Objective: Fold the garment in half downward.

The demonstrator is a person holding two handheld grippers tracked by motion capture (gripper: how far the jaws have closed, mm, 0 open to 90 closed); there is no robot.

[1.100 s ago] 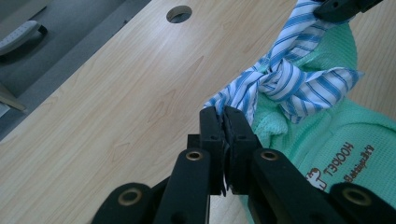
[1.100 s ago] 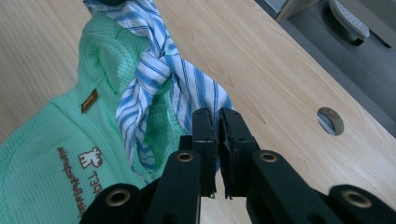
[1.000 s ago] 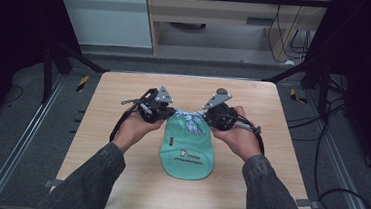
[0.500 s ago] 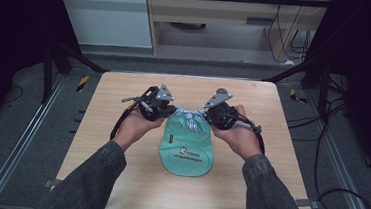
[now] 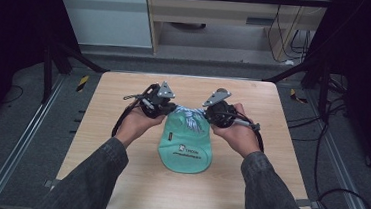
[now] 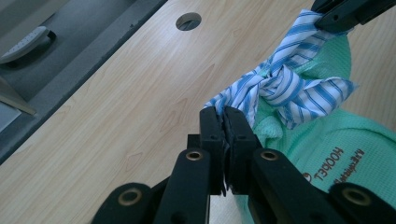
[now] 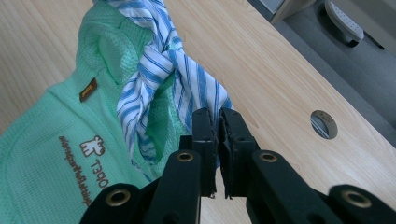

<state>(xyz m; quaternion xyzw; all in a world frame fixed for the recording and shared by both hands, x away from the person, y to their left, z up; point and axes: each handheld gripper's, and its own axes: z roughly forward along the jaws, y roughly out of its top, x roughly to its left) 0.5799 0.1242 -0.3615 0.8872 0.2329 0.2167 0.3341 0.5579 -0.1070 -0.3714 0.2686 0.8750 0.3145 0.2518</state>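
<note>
A mint green bag with dark printed lettering lies on the wooden table. A blue-and-white striped tie is knotted at its far end. My left gripper is shut on the left tail of the striped tie. My right gripper is shut on the tie's right tail. The two grippers face each other across the knot, a hand behind each. In the left gripper view the other gripper's jaw tip pinches the far tail.
A round cable hole is cut in the tabletop near the far edge. Beyond the table stand a cabinet and dark frame posts. Bare tabletop lies on both sides of the bag.
The bag and both grippers have shifted slightly toward the person; the tie tails look pulled a little further apart.
</note>
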